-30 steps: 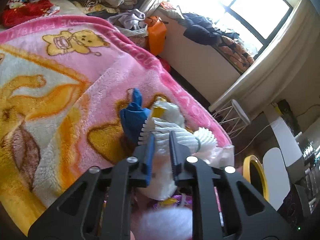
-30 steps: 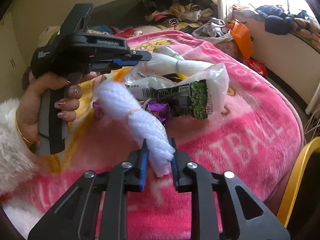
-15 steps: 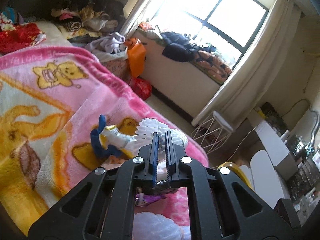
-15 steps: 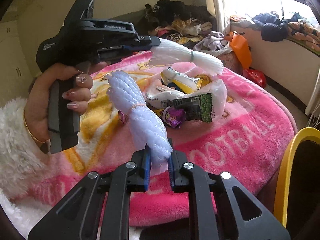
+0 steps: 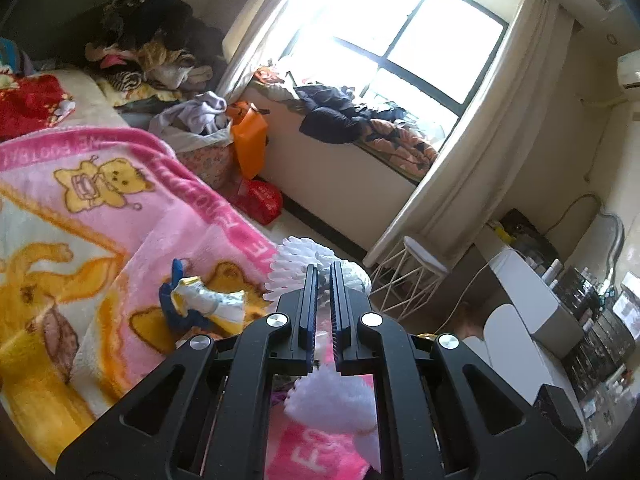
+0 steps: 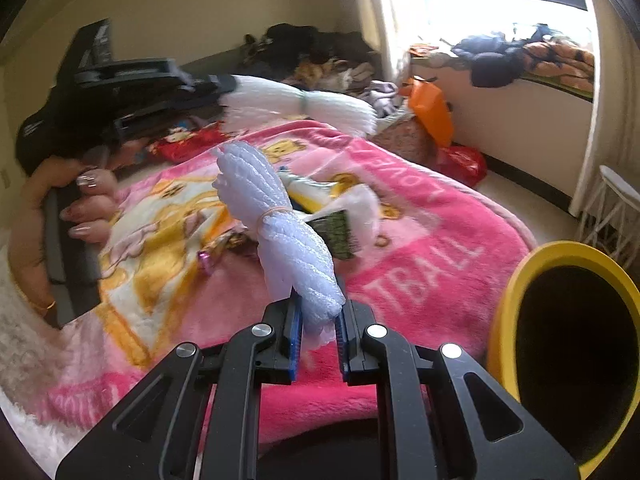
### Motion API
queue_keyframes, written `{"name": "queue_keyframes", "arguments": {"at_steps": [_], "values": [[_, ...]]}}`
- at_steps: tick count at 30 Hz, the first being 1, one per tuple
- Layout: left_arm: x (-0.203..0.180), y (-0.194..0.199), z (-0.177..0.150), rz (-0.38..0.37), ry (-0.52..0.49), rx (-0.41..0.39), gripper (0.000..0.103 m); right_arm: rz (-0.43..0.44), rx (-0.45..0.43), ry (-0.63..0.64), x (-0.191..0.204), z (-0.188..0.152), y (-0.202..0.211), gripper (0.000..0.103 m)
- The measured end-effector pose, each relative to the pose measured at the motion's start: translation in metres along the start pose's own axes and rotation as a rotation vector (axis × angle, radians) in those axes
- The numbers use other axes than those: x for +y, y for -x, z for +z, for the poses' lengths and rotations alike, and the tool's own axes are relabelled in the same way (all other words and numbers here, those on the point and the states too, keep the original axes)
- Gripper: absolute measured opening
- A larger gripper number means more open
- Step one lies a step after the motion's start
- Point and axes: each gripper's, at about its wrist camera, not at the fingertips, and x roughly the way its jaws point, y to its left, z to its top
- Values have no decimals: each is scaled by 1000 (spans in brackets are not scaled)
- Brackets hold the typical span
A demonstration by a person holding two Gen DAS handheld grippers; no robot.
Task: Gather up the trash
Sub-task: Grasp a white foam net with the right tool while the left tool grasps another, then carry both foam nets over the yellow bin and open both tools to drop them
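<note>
Left wrist view: rides high over the pink blanket (image 5: 120, 208), facing the window (image 5: 400, 40) at 12 o'clock, floor beyond the bed edge. Right wrist view: lower, near the blanket (image 6: 400, 248), facing along the bed; yellow bin (image 6: 560, 320) close at 3 o'clock. Shared: blanket, window ledge, orange bag (image 5: 248, 140) (image 6: 432, 112).

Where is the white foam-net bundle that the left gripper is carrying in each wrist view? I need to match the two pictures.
Left wrist: the white foam-net bundle fans out just beyond the nearly closed fingers, centre frame.
Right wrist: the same bundle sticks out of the left gripper at upper centre, above the pink blanket.
Shared landmark: the orange bag by the window ledge.
</note>
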Motion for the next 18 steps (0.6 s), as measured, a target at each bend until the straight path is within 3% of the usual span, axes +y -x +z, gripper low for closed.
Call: {"name": "queue_keyframes", "arguments": {"at_steps": [18], "values": [[-48,3,-6,-73,-65,-3,3,-196,-85,-247,-77,-9,43,14]]}}
